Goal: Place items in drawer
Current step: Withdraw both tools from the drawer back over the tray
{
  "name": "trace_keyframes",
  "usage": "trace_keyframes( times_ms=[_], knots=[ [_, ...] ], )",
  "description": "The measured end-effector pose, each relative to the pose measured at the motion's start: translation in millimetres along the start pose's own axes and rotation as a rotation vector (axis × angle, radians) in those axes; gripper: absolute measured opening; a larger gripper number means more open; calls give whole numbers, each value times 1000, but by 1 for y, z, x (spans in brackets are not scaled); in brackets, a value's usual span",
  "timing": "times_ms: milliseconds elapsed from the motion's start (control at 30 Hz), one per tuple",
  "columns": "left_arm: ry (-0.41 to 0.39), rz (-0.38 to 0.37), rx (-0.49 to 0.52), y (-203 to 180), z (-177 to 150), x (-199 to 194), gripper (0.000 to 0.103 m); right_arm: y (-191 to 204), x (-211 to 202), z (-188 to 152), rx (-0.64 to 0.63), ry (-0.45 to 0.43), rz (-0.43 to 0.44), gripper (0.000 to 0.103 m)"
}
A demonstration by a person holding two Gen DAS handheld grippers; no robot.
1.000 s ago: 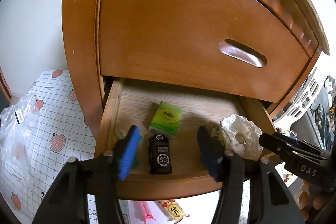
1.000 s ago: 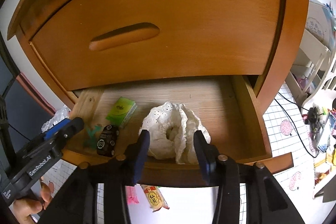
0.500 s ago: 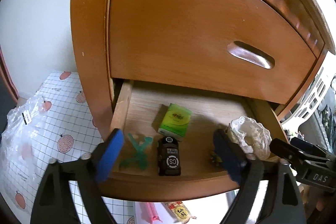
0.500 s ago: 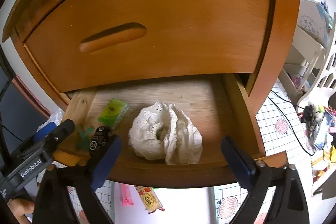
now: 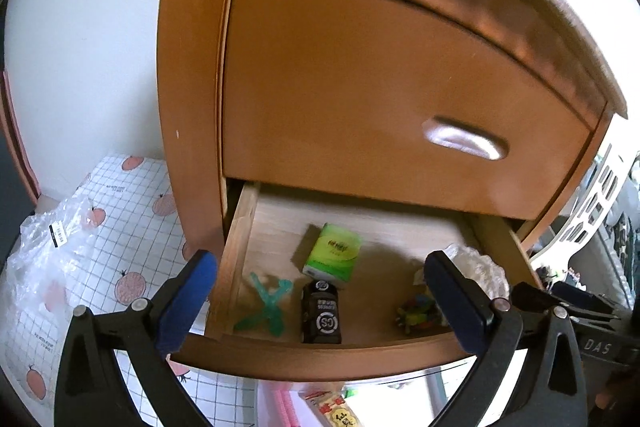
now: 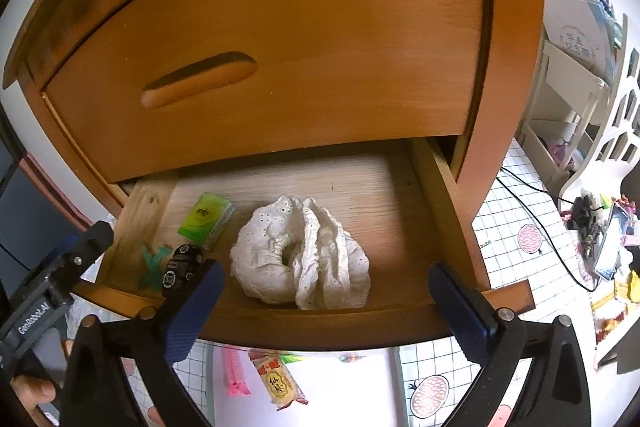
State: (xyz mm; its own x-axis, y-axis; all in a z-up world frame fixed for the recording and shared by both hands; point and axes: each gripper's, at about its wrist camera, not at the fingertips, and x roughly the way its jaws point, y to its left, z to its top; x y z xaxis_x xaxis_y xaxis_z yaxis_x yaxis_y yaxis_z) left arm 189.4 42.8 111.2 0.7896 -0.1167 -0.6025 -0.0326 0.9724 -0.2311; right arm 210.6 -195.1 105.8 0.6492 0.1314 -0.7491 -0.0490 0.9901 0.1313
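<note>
Both grippers spread wide, nothing between the pads. Left gripper [image 5: 320,303] hovers at the near lip of the open drawer [image 5: 320,355], over the teal clip [image 5: 266,303] and black box [image 5: 321,311]. Right gripper [image 6: 332,299] frames the white lace cloth [image 6: 300,255]. Green pack [image 5: 332,254] sits farther back; a small colourful item [image 5: 418,309] lies near right. Items look placed, so back both grippers out straight and clear the front lip. Snack packet [image 6: 278,381] on the floor below may be next.
</note>
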Motion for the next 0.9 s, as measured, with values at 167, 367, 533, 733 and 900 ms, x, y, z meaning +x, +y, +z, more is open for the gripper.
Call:
trace_keyframes(
  times_ms=[167, 367, 533, 733, 900],
  knots=[
    [-91, -23, 4, -2, -2, -28, 103, -6, -20, -7, 15, -86, -2, 103],
    [-160, -95, 14, -4, -25, -60, 103, -18, -45, -33, 40, -179, 27, 103],
    [-120, -111, 26, -3, -57, -65, 103, -31, -44, -72, 74, -162, 39, 103],
    [22, -83, -36, 13, -106, -41, 103, -47, -15, -119, 128, -61, 26, 103],
    [204, -34, -68, 29, -145, 7, 103, -45, 13, -146, 139, 50, 32, 103]
  ],
)
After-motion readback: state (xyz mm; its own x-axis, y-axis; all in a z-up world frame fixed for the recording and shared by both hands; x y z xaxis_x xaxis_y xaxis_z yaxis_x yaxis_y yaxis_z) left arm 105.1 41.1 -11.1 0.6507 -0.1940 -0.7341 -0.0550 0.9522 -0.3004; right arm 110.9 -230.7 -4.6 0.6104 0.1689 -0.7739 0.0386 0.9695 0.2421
